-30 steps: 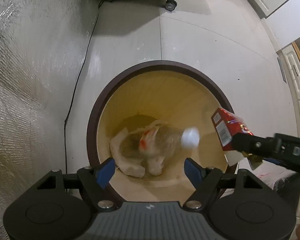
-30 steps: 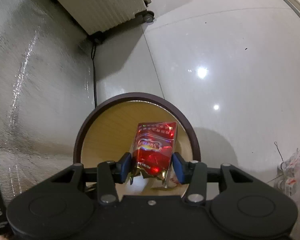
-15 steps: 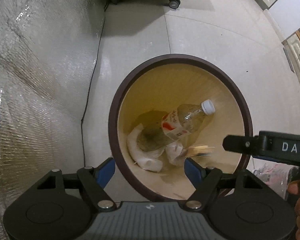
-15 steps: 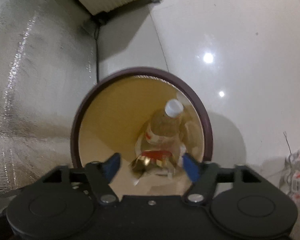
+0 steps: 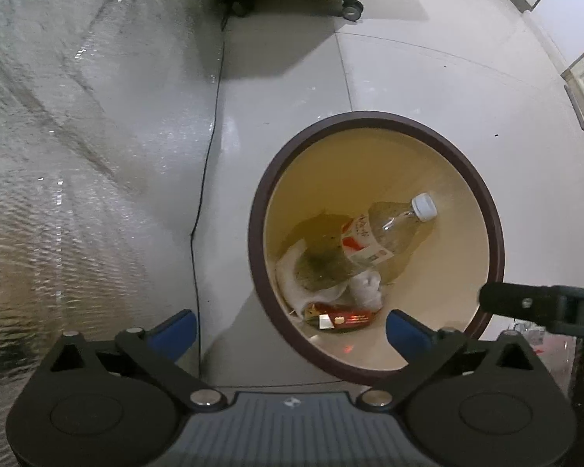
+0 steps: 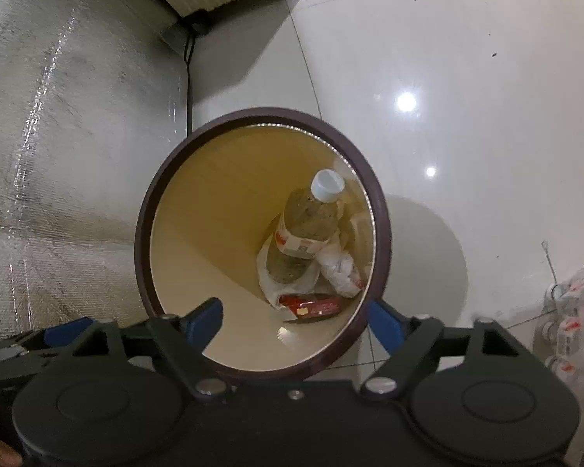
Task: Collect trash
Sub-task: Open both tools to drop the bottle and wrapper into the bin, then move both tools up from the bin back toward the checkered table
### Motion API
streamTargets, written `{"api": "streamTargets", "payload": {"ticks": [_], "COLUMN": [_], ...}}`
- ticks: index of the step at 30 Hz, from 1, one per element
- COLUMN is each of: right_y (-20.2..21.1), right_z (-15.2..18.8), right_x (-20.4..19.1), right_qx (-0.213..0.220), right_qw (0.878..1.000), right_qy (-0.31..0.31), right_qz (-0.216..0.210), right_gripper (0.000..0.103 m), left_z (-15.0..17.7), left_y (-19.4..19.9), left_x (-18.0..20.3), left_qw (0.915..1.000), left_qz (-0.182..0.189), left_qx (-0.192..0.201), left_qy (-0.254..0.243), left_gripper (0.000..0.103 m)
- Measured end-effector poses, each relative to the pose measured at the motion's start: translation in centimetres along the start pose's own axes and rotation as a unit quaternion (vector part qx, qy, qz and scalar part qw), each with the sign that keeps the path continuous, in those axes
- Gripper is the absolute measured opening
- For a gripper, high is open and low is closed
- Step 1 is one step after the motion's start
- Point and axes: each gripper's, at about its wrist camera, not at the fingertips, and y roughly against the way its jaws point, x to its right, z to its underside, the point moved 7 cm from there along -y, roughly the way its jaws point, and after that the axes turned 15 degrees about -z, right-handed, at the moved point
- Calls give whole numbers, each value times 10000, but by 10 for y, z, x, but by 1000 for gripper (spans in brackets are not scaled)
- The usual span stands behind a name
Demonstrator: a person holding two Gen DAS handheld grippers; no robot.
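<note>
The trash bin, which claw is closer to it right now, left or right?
Right, as far as the views show. The right claw hangs over the trash bin, jaws opening and empty. The left claw sits toward the bin's near edge, one finger outside, also opening and empty.

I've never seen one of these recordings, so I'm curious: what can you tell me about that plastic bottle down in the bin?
The plastic bottle is clear, with a white screw cap on and a white-and-red label around its middle. It looks empty or nearly so. It lies tilted inside the round bin, cap end raised against the cream inner wall, base down among crumpled white paper. A red packet lies just beside its lower end. No gripper touches it.
</note>
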Motion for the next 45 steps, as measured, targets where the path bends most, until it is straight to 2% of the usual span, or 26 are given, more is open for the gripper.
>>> {"api": "streamTargets", "payload": {"ticks": [1,9,14,27,45], "right_y": [2,21,39,91,203], "right_z": [0,0,4,28,77], "right_x": [-1,-5,-13,-34,-52], "right_qx": [36,269,360,488,1220], "right_qw": [10000,9986,9964,9913,9830], "right_qy": [24,296,576,907,1016], "right_qz": [22,355,499,822,920], "right_gripper": [95,103,103,103,103], "left_z": [0,2,5,26,59], "left_y": [2,25,39,101,202], "left_x": [-2,-15,-19,-36,-40], "left_qw": [10000,9999,9997,9987,9918], "left_qz": [6,-28,-129,4,203], "left_qx": [-12,129,201,501,1257], "left_qy": [7,25,-5,31,43], "left_gripper": [103,103,103,103,103]}}
